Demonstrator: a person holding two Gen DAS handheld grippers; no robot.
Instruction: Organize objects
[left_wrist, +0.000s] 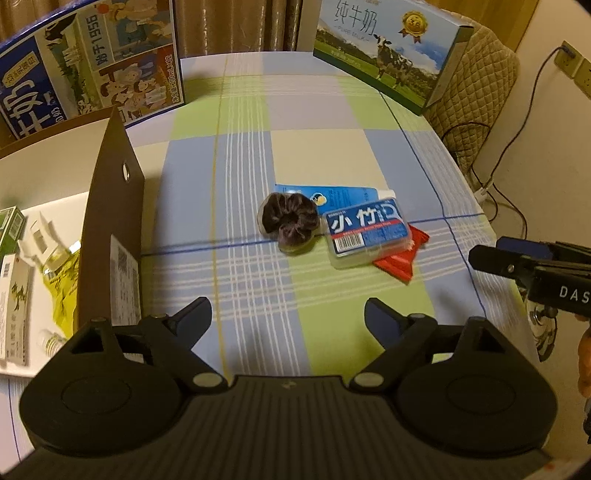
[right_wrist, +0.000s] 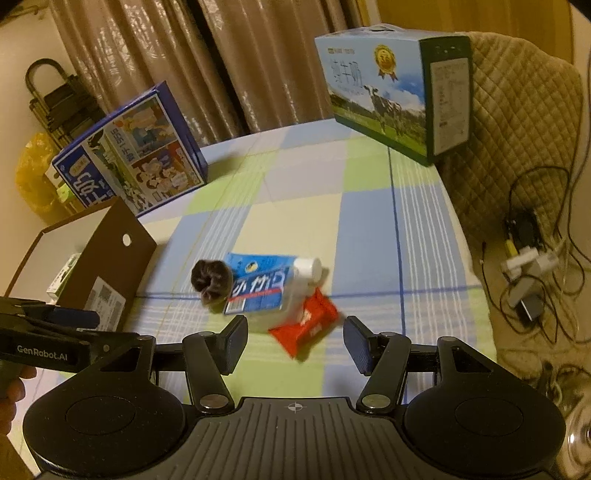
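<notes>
Presently, your left gripper (left_wrist: 288, 319) hangs over the checked cloth of the counter (left_wrist: 332, 147) with its fingers (left_wrist: 195, 314) spread wide and nothing between them. Your right gripper (right_wrist: 295, 341) is likewise wide open and empty, poised just short of the red packet (right_wrist: 304, 326).

The loose items lie clustered at mid-frame in the left wrist view. A dark scrunchie (left_wrist: 290, 221) sits touching the left end of a clear plastic case with a blue label (left_wrist: 365, 234). That case lies on top of the red packet (left_wrist: 400, 258), which shows at its lower right, and over a blue tube with a white cap (left_wrist: 343, 195), which shows behind it.

At the left edge stands an open brown cardboard box (left_wrist: 110, 221) with a white interior; inside you can see small cartons and a yellow-green packet (left_wrist: 62, 284). Two milk cartons stand at the back of the counter: a blue one (left_wrist: 92, 62) upper left and a green-and-blue cow-printed one (left_wrist: 391, 55) upper right.

The right gripper's arm (left_wrist: 532, 266) enters the left wrist view from the right edge, well apart from the cluster.
</notes>
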